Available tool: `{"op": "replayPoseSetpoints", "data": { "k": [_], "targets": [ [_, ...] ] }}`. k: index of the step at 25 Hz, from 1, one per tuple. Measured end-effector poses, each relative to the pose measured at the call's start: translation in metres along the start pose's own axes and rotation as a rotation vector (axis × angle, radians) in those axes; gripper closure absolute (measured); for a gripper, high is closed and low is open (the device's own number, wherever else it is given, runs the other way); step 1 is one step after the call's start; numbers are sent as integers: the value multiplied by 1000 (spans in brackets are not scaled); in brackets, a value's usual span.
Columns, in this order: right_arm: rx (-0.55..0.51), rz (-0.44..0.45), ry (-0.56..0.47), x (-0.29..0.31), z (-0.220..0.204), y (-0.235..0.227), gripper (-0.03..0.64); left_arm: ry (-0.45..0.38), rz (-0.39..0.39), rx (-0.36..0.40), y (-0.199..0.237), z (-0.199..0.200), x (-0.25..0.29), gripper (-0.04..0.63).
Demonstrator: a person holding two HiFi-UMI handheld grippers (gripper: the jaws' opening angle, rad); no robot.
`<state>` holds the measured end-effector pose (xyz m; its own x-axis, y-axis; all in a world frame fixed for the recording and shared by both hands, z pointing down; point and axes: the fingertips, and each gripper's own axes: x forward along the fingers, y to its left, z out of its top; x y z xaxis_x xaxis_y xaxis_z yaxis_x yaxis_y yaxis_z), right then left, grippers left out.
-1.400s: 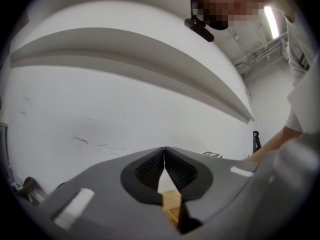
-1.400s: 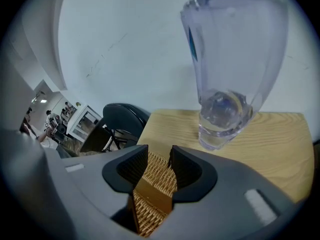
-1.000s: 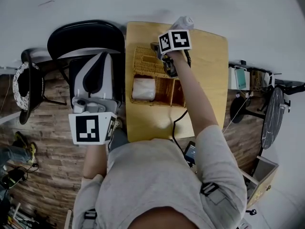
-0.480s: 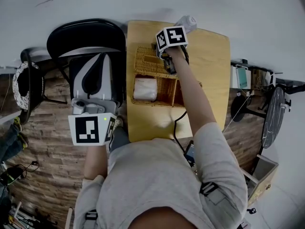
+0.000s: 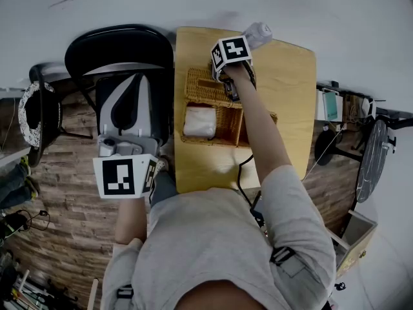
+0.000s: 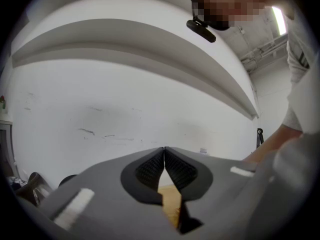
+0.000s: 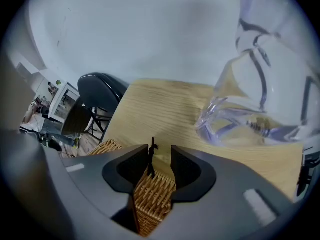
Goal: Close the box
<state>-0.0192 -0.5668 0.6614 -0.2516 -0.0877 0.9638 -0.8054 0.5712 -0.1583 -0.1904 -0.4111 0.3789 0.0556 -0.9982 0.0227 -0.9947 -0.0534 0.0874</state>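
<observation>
Right tool (image 7: 161,156) is pinching edge of wicker lid (image 7: 154,196), jaws partway closed on it, over the box (image 5: 216,118) sitting on left half of table (image 5: 284,128). Step is prob. lowering lid: worth keeping it slow & square to rim, away from clear bottle (image 7: 260,84). Left tool (image 6: 164,156) is idling off-table, jaws together, empty.

My head view looks steeply down on the wooden table (image 5: 284,108) at upper centre, left gripper view tilts up at a distant white wall (image 6: 125,109), right gripper view sits close over the wicker box (image 7: 152,201), sharing table and bottle (image 7: 270,94) with the head view.
</observation>
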Motion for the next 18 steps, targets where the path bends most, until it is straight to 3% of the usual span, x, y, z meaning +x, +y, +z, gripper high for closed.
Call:
{"op": "replayPoseSetpoints", "data": {
  "k": [5, 7, 18],
  "targets": [
    [-60, -27, 39, 4, -4, 2, 492, 6, 6, 0, 3, -2, 1, 535],
    [-98, -41, 59, 5, -7, 3, 593, 6, 5, 2, 2, -1, 1, 535],
    [-130, -4, -55, -18, 10, 20, 603, -18, -3, 17, 0, 11, -6, 535]
  ]
}}
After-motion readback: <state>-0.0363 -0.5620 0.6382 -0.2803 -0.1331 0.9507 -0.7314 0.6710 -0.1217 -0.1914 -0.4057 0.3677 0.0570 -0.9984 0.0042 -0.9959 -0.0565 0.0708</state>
